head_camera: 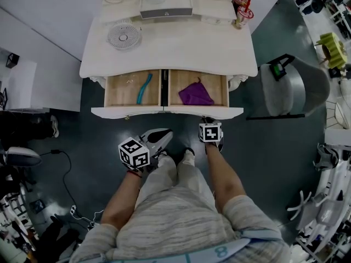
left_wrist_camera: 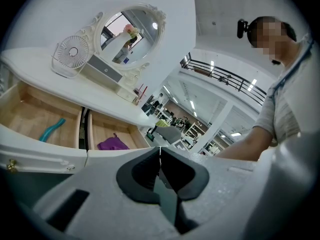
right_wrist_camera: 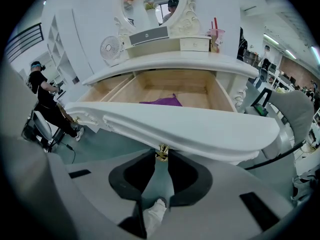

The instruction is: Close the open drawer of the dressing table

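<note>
The white dressing table has both drawers pulled out. A purple cloth lies in the right drawer, and a teal object lies in the left drawer. My right gripper is at the right drawer's front. In the right gripper view its jaws pinch the small gold knob under the front panel. My left gripper hangs lower, apart from the drawers, above the person's knees. Its jaws are shut with nothing between them.
On the tabletop stand a small white fan, an oval mirror and a cup with straws. A grey chair stands right of the table. Cables lie on the dark floor at the left. A person stands far left.
</note>
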The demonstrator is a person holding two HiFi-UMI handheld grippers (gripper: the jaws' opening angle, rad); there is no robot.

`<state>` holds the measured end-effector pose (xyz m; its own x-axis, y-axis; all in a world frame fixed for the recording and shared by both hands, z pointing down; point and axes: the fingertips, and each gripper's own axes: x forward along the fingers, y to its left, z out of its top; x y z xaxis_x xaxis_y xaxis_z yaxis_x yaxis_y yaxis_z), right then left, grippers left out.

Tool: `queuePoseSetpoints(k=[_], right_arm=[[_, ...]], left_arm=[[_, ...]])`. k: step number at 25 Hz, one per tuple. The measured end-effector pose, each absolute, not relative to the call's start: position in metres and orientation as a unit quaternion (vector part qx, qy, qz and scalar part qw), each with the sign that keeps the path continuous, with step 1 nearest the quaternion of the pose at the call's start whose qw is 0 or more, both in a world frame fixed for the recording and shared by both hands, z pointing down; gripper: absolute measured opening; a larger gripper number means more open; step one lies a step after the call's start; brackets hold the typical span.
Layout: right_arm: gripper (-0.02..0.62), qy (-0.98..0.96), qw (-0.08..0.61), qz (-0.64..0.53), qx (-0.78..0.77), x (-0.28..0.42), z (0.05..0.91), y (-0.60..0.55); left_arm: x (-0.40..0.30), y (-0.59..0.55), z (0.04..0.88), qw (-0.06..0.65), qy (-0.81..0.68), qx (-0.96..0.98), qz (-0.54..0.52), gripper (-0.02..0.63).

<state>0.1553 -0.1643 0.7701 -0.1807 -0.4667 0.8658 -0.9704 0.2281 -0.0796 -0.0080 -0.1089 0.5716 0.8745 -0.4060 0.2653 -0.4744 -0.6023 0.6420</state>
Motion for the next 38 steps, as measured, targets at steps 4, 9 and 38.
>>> queuePoseSetpoints(k=[4,9,38], right_arm=[[0.078,-0.690,0.372,0.337,0.521,0.157,0.770,-0.170],[0.078,-0.690,0.372,0.333,0.525,0.157,0.770,-0.179],[0.077,-0.692,0.363,0.321,0.536,0.158,0.767,-0.241]], left_arm=[[-0.010,-0.111,0.573,0.373,-0.251,0.892,0.043,0.017],[-0.013,-0.112,0.576,0.378,-0.257,0.888,0.040,0.017],[-0.018,-0.111,0.589,0.390,-0.268,0.880,0.045,0.017]])
